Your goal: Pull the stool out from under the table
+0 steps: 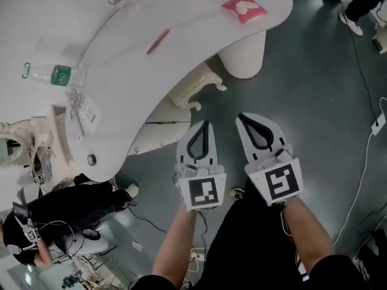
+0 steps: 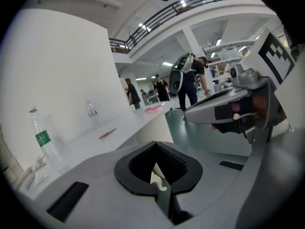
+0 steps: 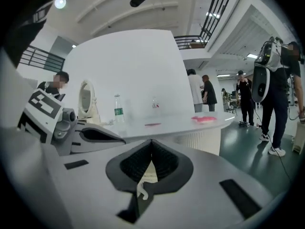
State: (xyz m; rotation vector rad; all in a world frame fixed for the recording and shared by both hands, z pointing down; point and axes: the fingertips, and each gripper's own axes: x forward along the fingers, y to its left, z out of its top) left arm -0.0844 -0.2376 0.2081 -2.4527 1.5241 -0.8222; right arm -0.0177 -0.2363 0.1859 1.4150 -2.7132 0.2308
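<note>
While prob. clear of stool [image 1: 195,82] | L gripper [image 1: 205,124] closed, empty | R gripper [image 1: 240,117] same
</note>
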